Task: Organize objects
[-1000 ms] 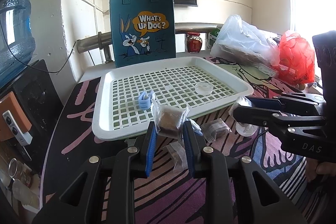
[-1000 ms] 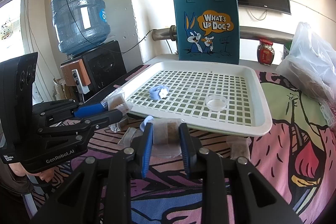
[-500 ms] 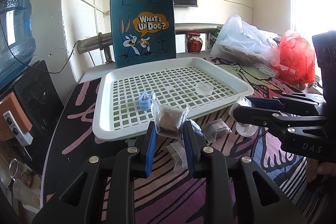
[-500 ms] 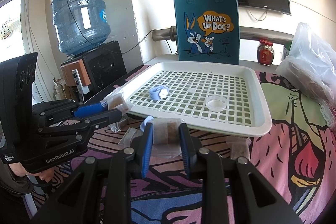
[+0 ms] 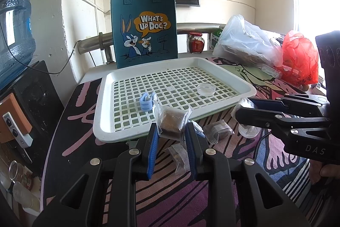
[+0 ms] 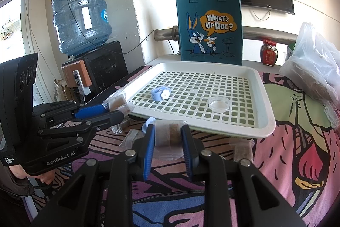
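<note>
I'm clamping my left gripper (image 5: pixel 172 131) on a clear-wrapped brown block (image 5: pixel 171 121), holding it up just in front of the near rim of the white slotted tray (image 5: pixel 102 120). My right gripper (image 6: pixel 166 137) is squeezing a second wrapped brown block (image 6: pixel 169 134) the same way, also just short of the tray's near edge. Both are pointing down toward the table (image 6: pixel 286 152), which is wearing a cartoon-print cloth.

More wrapped packets are lying on the cloth under and beside the grippers: one (image 5: pixel 179 157) between my left fingers' bases, one (image 5: pixel 217 131) to its right, one (image 6: pixel 242 151) right of my right gripper. A small clear cup (image 5: pixel 248 131) is sitting beside the right gripper's fingers.

In the tray: a blue clip with a white flower (image 6: pixel 160 94) is lying near the left front, and a clear round dish (image 6: pixel 218 103) is sitting toward the right. They're well apart.

Behind the tray a teal "What's Up Doc?" tote bag (image 6: pixel 210 29) is standing upright. A red-lidded jar (image 6: pixel 269 52) is standing to its right, with a clear plastic bag (image 5: pixel 244 42) and a red plastic bag (image 5: pixel 299 56) further right. A blue water jug (image 6: pixel 80 14) is sitting off to the left.
</note>
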### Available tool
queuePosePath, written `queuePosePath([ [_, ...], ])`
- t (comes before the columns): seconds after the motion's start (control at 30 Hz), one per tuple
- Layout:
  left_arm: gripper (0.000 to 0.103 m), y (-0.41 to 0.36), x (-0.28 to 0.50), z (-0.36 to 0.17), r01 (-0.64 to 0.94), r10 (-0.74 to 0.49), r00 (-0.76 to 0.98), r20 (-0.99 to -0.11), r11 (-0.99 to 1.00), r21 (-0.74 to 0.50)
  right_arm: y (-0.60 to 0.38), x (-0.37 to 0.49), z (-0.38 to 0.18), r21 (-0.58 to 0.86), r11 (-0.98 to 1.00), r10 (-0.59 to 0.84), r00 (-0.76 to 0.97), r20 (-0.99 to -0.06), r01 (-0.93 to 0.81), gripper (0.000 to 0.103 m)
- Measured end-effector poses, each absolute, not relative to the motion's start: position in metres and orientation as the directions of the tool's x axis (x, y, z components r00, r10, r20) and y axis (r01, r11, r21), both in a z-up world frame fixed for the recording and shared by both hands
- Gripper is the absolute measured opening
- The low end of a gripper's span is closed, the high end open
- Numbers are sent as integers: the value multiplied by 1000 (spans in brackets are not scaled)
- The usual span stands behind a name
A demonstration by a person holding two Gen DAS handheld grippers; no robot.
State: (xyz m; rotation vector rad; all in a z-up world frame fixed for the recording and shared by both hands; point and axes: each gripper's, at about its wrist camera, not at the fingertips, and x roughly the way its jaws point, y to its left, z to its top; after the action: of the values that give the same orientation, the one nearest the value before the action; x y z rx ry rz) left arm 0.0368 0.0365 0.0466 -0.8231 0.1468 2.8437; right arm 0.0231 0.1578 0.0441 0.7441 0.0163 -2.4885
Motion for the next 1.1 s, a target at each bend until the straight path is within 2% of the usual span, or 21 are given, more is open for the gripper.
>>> queuePosePath([
  [0.33, 24, 38, 36, 43, -194, 140, -824, -549, -980, 42, 158, 23, 45, 139, -856, -493, -703, -514, 498, 25],
  [0.6, 24, 30, 28, 41, -183, 154, -801, -579, -983, -7, 165, 17, 42, 185, -857, -500, -693, -519, 480, 25],
  [1.1, 24, 6, 7, 87, -160, 148, -843, -517, -987, -21, 220, 2, 93, 236, -881, -474, -760, -445, 411, 25],
])
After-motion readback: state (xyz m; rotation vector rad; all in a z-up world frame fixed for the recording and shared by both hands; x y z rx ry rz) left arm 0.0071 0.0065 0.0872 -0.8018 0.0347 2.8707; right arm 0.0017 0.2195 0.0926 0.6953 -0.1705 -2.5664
